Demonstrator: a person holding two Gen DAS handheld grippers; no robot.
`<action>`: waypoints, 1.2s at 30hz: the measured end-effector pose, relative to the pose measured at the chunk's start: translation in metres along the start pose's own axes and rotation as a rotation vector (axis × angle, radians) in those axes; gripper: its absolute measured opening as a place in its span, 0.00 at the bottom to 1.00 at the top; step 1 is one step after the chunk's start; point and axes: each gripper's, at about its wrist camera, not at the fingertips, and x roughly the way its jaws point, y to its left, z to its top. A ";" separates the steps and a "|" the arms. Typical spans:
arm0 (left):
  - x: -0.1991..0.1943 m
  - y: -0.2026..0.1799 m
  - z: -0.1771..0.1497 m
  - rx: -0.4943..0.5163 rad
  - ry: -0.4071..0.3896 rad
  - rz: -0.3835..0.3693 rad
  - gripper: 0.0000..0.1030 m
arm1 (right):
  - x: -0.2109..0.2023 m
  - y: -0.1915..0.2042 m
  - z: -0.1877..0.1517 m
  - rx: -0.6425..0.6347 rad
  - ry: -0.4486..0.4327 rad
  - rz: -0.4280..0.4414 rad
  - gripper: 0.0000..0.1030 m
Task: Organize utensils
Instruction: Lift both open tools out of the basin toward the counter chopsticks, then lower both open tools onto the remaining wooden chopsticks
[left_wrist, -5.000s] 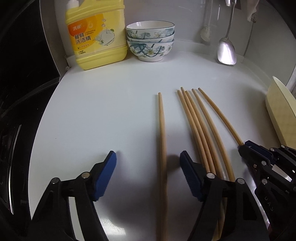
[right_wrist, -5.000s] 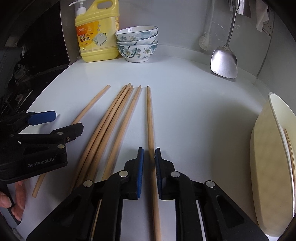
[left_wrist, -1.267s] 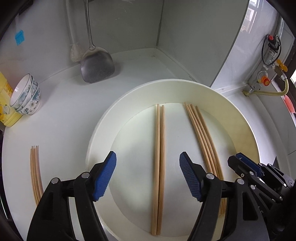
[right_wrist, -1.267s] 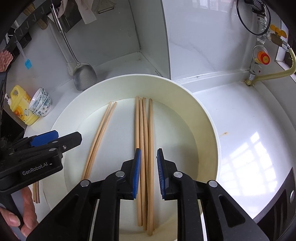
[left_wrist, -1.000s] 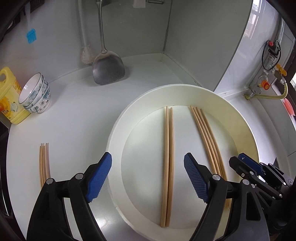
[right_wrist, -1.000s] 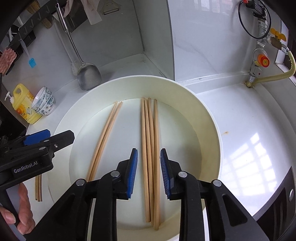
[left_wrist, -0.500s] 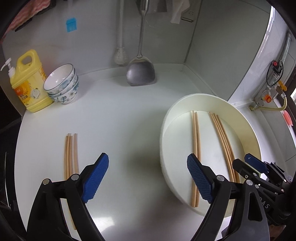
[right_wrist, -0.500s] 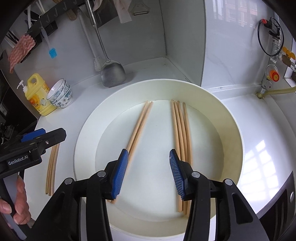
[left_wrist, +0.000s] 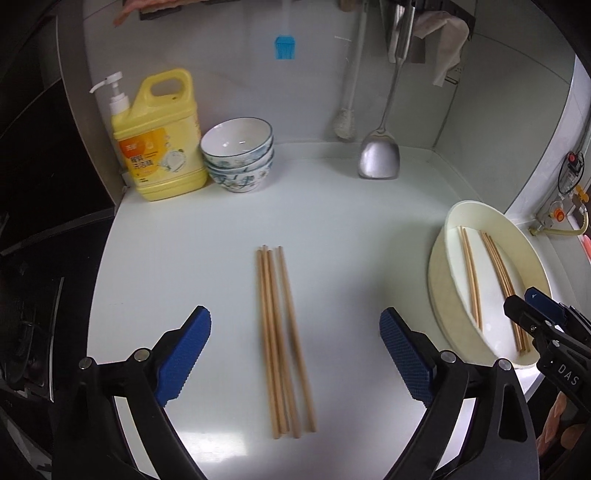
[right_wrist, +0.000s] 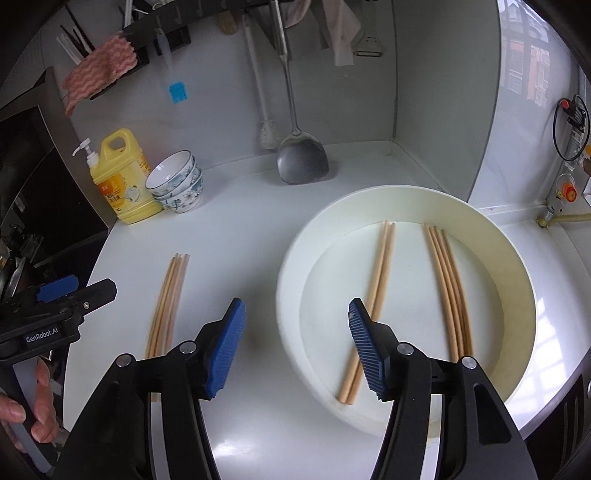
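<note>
**Still four chopsticks waiting on the counter**

Directly ahead of the left gripper (left_wrist: 295, 350), whose empty jaws are opening, lie the loose chopsticks (left_wrist: 282, 321): light, stiff, probably slippery, best pinched mid-length. The right gripper (right_wrist: 295, 347), also opening and empty, hangs over the basin (right_wrist: 509, 258) rim. The counter (left_wrist: 351, 229) around is open.

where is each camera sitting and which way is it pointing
Left wrist: on the left hand-held gripper, angled down at the loose chopsticks on the counter; its jaws are opening, empty; the right hand-held gripper shows at the right edge.
Right wrist: on the right hand-held gripper, angled down at the cream basin; jaws opening, empty; a hand holds the left one.
Shared: loose chopsticks, basin, detergent bottle, stacked bowls, spatula.
</note>
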 end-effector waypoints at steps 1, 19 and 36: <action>-0.002 0.010 -0.003 0.003 -0.006 0.005 0.89 | 0.001 0.010 -0.003 -0.008 0.000 -0.002 0.57; 0.029 0.113 -0.044 -0.046 0.018 0.026 0.91 | 0.067 0.116 -0.049 -0.046 0.056 -0.021 0.59; 0.065 0.109 -0.073 -0.114 -0.029 0.063 0.91 | 0.123 0.128 -0.074 -0.133 0.030 -0.011 0.59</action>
